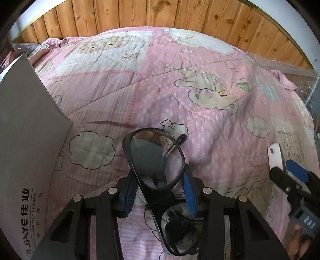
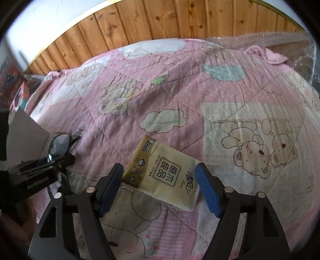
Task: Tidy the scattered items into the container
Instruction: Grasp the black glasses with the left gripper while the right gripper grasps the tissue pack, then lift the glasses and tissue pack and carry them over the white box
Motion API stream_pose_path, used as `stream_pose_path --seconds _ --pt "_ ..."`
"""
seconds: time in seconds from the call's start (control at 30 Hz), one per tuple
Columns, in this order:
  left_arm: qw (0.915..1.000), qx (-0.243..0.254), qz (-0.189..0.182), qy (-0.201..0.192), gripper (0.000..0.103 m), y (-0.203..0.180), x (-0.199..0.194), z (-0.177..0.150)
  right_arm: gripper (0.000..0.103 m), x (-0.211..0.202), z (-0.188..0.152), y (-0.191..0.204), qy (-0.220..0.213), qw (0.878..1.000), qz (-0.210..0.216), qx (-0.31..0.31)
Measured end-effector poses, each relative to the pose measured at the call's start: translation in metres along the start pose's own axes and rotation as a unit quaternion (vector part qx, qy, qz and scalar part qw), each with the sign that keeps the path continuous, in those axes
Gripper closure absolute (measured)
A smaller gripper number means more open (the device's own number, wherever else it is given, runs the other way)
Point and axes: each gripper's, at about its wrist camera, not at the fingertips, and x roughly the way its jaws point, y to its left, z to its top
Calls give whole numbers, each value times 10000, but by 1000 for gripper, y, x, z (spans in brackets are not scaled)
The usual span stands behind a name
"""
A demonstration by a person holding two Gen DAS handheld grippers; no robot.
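Black-framed glasses (image 1: 156, 160) are held upright in my left gripper (image 1: 158, 192), which is shut on the frame between its blue pads, above the pink quilt. The same glasses (image 2: 60, 144) and left gripper (image 2: 50, 160) show at the left of the right wrist view. A grey cardboard box (image 1: 26, 140) with printed lettering stands just left of the glasses, its wall also in the right wrist view (image 2: 24, 136). My right gripper (image 2: 158, 186) is shut on a yellow tissue pack (image 2: 162, 172), with one pad touching each side. That right gripper (image 1: 288, 172) appears at the lower right, the tissue pack (image 1: 276, 158) edge-on.
A pink cartoon-bear quilt (image 1: 180, 90) covers the bed. A wooden panelled wall (image 1: 160, 14) runs behind it. Bubble wrap (image 2: 290, 46) lies at the far right edge. Colourful boxes (image 2: 12, 80) stand beyond the bed's left side.
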Motion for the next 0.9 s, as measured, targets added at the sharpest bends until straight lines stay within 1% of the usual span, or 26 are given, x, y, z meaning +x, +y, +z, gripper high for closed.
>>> stream_pose_path --seconds 0.03,0.1,0.17,0.2,0.27,0.3,0.33,0.37,0.4,0.5,0.53,0.57,0.63,0.67,0.73,0.8,0.9 --pt "10000 -7 -41 -1 63 1 -1 0 34 -2 1 -1 -12 10000 50 45" --pt "10000 -24 -95 -16 64 1 -3 -1 48 -7 3 0 -55 9998 156 83" --pt "9998 -55 -161 -39 65 1 -7 -2 57 -13 6 2 -85 9997 230 77" --pt "9998 -64 -200 -50 66 1 -10 -2 57 -14 6 1 -82 9996 259 95" --pt "9996 -79 -251 -67 67 2 -13 -3 55 -12 6 -2 -99 9995 277 113" --pt "9996 -94 -266 -72 67 3 -15 -3 45 -11 6 -5 -155 9996 185 124" --pt "9995 -113 -286 -75 67 3 -17 -4 41 -9 5 -8 -181 9997 52 146" --pt "9994 -128 -310 -69 68 4 -18 -5 31 -5 4 -13 -149 9997 -13 171" --pt "9993 -137 -341 -54 68 4 -19 -6 25 -1 3 -16 -108 9998 8 188" --pt "9989 -151 -442 -6 69 4 -20 -7 17 5 2 -25 -93 9995 23 309" --pt "9988 -135 -471 10 69 3 -21 -8 17 9 2 -28 -35 9994 9 340" --pt "9986 -114 -506 35 70 2 -21 -8 18 16 0 -31 89 9992 -94 381" --pt "9984 -68 -546 88 70 -2 -18 -8 18 18 -2 -33 -54 9994 -239 262" --pt "9984 -54 -546 98 70 -3 -17 -8 18 18 -2 -33 -45 9992 -311 237" --pt "9985 -52 -533 89 70 -4 -15 -9 19 15 0 -36 -24 9988 -170 460" --pt "9984 -54 -557 48 69 -3 -13 -9 27 13 0 -42 15 9979 -123 639" --pt "9981 11 -616 -29 70 -2 -15 -12 27 10 0 -44 66 9973 -91 720"
